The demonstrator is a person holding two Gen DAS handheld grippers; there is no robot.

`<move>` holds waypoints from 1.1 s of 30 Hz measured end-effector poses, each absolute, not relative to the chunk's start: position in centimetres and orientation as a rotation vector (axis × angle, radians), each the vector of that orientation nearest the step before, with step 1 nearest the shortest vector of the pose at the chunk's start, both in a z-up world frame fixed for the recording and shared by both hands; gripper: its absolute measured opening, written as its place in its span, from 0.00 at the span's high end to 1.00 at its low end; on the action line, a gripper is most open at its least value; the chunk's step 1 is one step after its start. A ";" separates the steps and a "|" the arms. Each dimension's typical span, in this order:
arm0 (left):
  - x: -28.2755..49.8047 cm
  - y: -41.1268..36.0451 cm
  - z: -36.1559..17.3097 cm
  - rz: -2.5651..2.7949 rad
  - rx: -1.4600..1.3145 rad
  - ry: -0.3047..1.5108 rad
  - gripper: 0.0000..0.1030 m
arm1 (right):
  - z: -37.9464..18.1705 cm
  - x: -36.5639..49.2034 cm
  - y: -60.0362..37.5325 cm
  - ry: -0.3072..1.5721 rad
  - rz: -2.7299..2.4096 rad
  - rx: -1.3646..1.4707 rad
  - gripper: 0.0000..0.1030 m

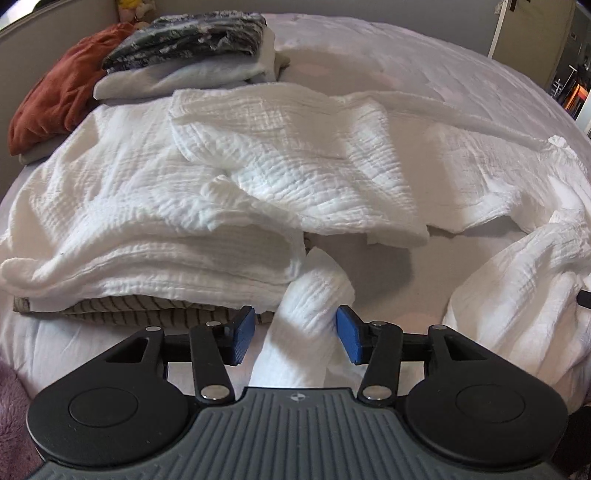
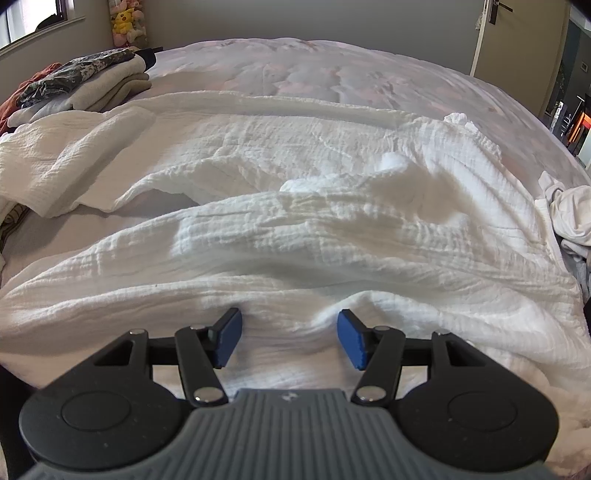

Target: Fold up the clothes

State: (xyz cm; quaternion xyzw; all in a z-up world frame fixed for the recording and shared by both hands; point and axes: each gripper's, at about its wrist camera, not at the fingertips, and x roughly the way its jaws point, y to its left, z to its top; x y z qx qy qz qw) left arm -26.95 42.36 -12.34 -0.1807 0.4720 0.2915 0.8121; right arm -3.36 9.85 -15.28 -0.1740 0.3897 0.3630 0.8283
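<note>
Fingers of the left gripper (image 1: 295,334) stand apart, blue pads on either side of a narrow strip of the white crinkled garment (image 1: 258,177) that runs up between them; the right pad looks to brush the strip's edge and the left pad is clear of it, so nothing is pinched. Just beyond and to the left, a fold of that same white cloth lies over a striped brown fabric (image 1: 122,308), which peeks out underneath. Bare bed (image 1: 388,258) sheet shows right of the strip, in a gap between two parts of the garment.

Fingers of the right gripper (image 2: 290,338) stand wide over a bunched ridge of the white garment (image 2: 295,236), the pads near or touching the cloth on both sides without squeezing it; whether they hold it I cannot tell for sure, though the gap looks loose.

Farther out, the garment spreads wrinkled across most of the bed, with a crumpled white piece (image 2: 569,210) at the right edge. At the far left sits a stack of folded clothes (image 1: 184,48), a dark patterned item on top of pale grey ones, and a rust-red cloth (image 1: 55,92) beside it. Plush toys (image 2: 125,22) sit against the far wall, and a door (image 2: 517,40) stands at the far right.
</note>
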 end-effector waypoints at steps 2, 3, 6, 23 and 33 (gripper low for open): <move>-27.7 42.3 -12.0 0.633 -0.412 0.984 0.96 | -15.3 -3.3 9.8 0.829 0.770 -0.368 0.40; -28.2 42.1 -11.6 0.642 -0.423 0.967 0.96 | -15.3 -3.3 9.8 0.831 0.770 -0.367 0.40; -30.1 41.6 -10.1 0.687 -0.447 0.917 0.97 | -15.3 -3.3 9.9 0.832 0.771 -0.368 0.40; -40.1 44.9 -9.5 1.024 -0.542 1.054 0.89 | -14.9 -3.6 9.6 0.812 0.774 -0.363 0.40; -35.4 43.0 -7.8 0.796 -0.368 1.026 0.59 | -15.0 -3.6 9.7 0.812 0.773 -0.374 0.38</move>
